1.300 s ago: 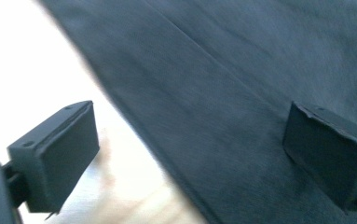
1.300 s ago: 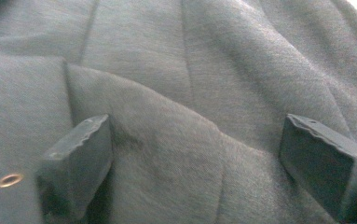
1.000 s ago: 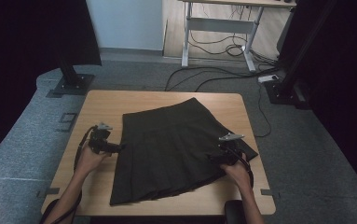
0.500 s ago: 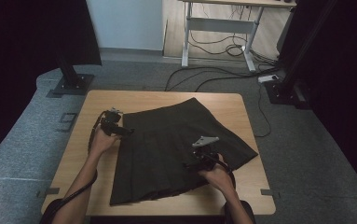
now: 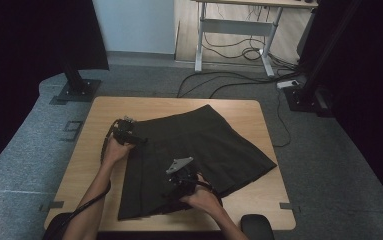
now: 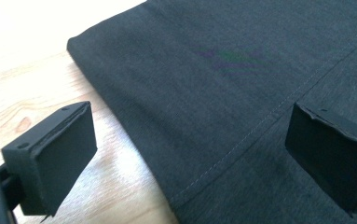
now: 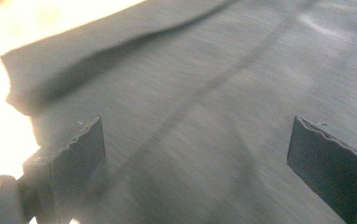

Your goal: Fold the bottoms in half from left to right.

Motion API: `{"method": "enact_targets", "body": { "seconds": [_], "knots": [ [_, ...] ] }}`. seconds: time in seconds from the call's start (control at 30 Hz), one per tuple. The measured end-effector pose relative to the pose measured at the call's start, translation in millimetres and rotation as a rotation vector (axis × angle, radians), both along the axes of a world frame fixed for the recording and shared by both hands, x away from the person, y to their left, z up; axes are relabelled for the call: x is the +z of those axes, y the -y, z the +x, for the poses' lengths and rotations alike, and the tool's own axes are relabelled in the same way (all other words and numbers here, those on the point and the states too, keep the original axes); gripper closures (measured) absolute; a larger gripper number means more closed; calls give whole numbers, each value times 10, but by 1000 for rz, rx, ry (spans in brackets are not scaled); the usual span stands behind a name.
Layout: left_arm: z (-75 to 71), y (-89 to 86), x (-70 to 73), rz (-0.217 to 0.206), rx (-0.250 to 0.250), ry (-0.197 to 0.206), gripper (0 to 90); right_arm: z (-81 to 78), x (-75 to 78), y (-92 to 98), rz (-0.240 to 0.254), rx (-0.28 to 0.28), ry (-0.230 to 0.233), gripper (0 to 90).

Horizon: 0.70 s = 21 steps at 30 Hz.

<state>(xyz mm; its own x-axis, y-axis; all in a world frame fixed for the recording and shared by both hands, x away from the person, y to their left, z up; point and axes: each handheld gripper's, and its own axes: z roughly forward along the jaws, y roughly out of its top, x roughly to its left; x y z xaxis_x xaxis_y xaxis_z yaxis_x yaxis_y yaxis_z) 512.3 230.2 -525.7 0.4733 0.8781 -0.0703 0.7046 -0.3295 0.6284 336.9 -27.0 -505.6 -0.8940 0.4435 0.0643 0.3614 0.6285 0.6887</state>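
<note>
A black pleated skirt point(image 5: 219, 142) lies spread on the wooden table point(image 5: 104, 112), waistband at the far side. My left gripper point(image 5: 140, 140) is at the skirt's left waistband corner. In the left gripper view it point(image 6: 190, 135) stands open, one pad over bare wood point(image 6: 22, 79), the other over the stitched cloth point(image 6: 213, 70). My right gripper point(image 5: 178, 176) hovers over the middle of the skirt. Its jaws have just been opening and stand wide in the right gripper view point(image 7: 195, 140), with only flat cloth point(image 7: 223, 74) beneath them.
A dark rounded object point(image 5: 256, 226) sits at the table's near right edge. Black stands point(image 5: 76, 90) point(image 5: 306, 97) flank the table on the grey floor. Cables point(image 5: 229, 82) run toward a desk frame point(image 5: 201, 35) at the back.
My right gripper has travelled left from the skirt's right edge to over its middle. My left gripper has shifted away and slightly right, up to the waistband corner.
</note>
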Motion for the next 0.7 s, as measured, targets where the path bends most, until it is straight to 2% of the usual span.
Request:
{"method": "enact_targets", "body": {
  "seconds": [0.23,0.27,0.43,0.5,0.7],
  "knots": [
    [12,38,-11,-6,-8,1,17,-136,-56,-305,-2,99,-20,37],
    [14,35,-13,-4,-6,2,17,-181,-77,-400,-6,127,-28,37],
    [29,-5,-27,-6,19,5,19,-267,-113,-579,-14,179,-33,37],
    [32,-20,-36,-17,28,5,19,-323,-152,-715,-20,222,-43,31],
    [42,-33,-77,-10,35,1,32,-379,-238,-853,-54,252,-42,23]
  ]
}}
